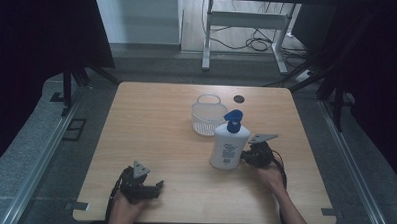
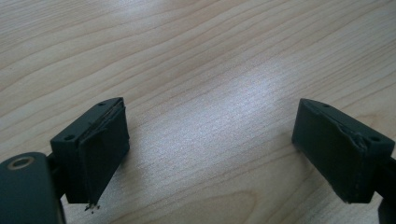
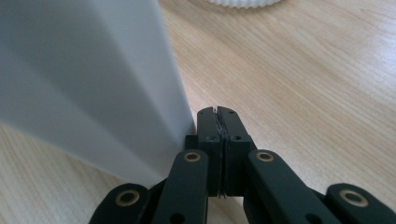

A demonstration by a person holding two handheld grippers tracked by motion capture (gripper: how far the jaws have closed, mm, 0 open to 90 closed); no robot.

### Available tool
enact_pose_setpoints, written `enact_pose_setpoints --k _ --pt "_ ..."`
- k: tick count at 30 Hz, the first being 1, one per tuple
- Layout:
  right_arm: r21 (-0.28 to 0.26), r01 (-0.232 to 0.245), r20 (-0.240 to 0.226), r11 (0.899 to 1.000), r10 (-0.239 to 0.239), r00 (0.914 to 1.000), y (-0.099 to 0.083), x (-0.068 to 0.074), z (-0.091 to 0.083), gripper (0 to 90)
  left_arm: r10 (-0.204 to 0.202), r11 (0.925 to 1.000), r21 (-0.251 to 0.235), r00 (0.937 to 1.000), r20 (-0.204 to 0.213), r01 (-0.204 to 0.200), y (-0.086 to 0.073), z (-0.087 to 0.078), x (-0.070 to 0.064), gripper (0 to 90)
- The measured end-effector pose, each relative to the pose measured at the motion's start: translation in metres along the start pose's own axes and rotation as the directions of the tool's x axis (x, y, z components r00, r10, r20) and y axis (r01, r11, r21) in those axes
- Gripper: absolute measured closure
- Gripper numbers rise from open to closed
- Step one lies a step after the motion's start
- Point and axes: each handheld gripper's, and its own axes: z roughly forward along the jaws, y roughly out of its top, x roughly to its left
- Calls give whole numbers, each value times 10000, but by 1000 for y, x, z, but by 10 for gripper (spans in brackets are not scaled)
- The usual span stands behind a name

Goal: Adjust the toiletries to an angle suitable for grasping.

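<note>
The white plastic pump bottle [image 1: 229,145] with a blue dispenser head and a printed label stands upright right of the middle of the light wooden worktop [image 1: 150,135]. Just behind it, toward the far edge, sits a white ribbed plastic basket [image 1: 207,116] with a thin hoop handle. The right gripper [image 1: 247,155], held in the person's right hand [image 1: 271,175], lies against the bottle's lower right side; in the right gripper view its two black jaws are pressed flat together with nothing between them, and the bottle's white wall [image 3: 88,79] rises right beside them. The left gripper [image 1: 156,185] rests near the worktop's near-left corner in the left hand [image 1: 127,205], its jaws spread wide over bare wood [image 2: 210,93].
</note>
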Motion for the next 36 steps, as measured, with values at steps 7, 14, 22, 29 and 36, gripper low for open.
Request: enact_pose_setpoints --k 7,14,22,29,36 --pt "-6 144 -23 9999 -144 9999 -4 7 -3 880 -3 10000 1 10000 -4 3 0 0 0 106" --pt "68 283 -121 9996 -282 9995 -8 15 -4 879 -27 10000 3 10000 -9 27 0 0 0 106" --pt "109 390 -102 9992 -389 9992 -11 23 -6 875 -46 10000 7 10000 -11 46 0 0 -1 106" --pt "153 422 -60 9990 -422 9991 -12 24 -5 873 -43 10000 22 10000 -7 43 0 0 -1 106" --pt "92 307 -7 9995 -307 9995 -14 24 -13 852 -47 10000 9 10000 -12 47 0 0 -1 106"
